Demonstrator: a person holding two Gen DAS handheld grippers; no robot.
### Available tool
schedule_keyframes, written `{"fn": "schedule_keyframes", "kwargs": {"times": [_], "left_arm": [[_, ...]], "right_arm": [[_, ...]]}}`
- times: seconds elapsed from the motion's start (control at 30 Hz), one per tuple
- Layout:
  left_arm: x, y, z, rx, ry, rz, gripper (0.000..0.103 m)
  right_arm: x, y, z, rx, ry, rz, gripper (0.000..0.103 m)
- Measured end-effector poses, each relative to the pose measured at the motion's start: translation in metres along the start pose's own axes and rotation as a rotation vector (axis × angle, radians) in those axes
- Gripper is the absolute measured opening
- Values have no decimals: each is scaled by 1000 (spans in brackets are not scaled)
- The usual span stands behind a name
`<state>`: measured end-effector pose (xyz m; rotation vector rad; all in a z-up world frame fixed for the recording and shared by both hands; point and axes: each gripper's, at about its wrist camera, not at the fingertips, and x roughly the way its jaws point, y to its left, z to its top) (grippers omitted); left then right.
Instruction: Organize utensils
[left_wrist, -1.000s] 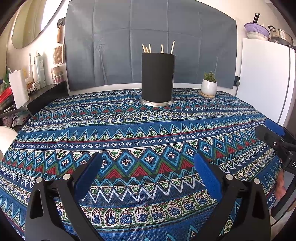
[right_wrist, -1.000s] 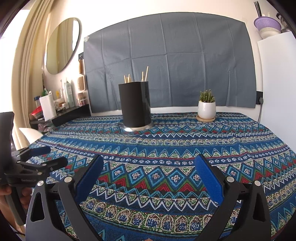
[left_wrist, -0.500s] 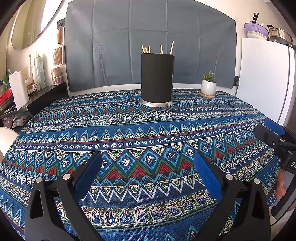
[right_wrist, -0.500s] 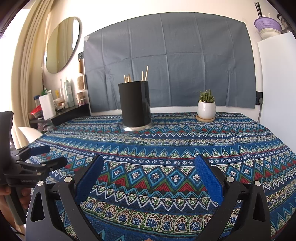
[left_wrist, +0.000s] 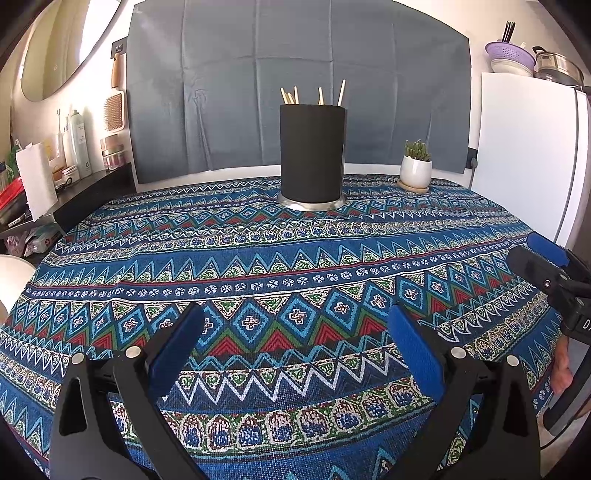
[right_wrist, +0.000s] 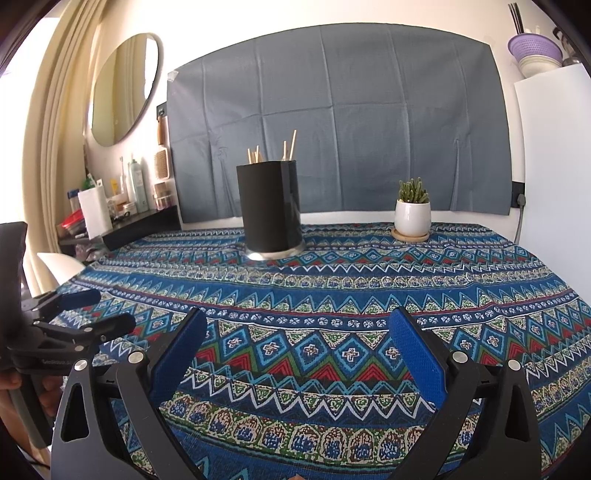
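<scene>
Only "DA" reads on the right claw.

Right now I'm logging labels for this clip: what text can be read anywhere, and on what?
"DA": white letters, cut off by the frame edge, on the right tool body.
Faint print on the left tool body: too small to read.
Bottles on the side shelf: labels too blurred.
Nothing else legible.

Both grippers' jaws wide apart, empty
</scene>
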<state>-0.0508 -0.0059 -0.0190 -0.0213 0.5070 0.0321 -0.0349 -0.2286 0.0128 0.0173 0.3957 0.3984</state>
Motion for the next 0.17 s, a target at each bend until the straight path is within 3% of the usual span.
{"fn": "schedule_keyframes", "kwargs": {"times": [0.17], "left_arm": [[3, 0, 1, 1, 9, -7, 97]], "right_arm": [[-1, 1, 0, -1, -4, -1, 95]]}}
